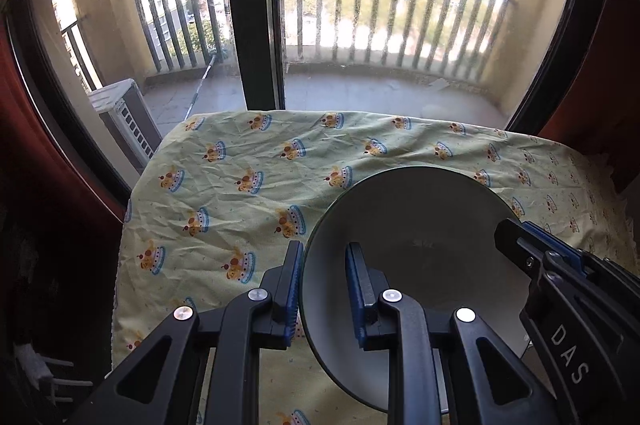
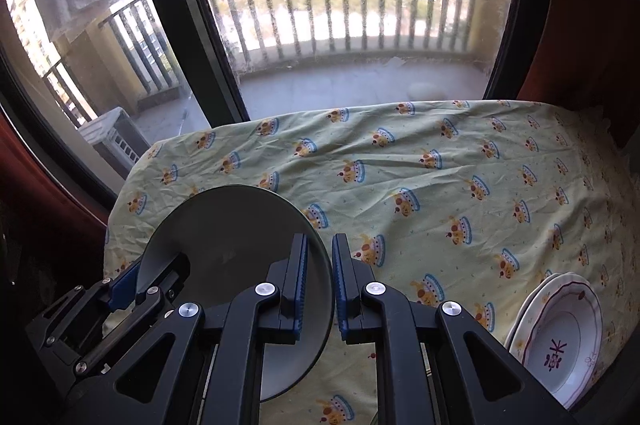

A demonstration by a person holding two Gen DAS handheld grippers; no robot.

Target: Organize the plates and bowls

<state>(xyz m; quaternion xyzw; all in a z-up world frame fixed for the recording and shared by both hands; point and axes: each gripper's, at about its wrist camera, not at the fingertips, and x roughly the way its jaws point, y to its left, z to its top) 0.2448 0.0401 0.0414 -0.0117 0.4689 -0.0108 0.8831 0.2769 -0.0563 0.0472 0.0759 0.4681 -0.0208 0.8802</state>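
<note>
A plain grey plate is held above the table between both grippers. My left gripper is shut on its left rim, one blue pad outside the edge and one over the plate's face. In the same view the right gripper clamps the opposite rim. In the right wrist view the grey plate is at lower left, with my right gripper shut on its right rim and the left gripper on the far edge. Two stacked white plates with red trim and a purple motif lie at the table's near right corner.
The table carries a creased pale yellow cloth with a printed pattern. Right behind its far edge stands a glass balcony door with a dark frame. Dark red curtains hang at both sides. A white unit sits outside.
</note>
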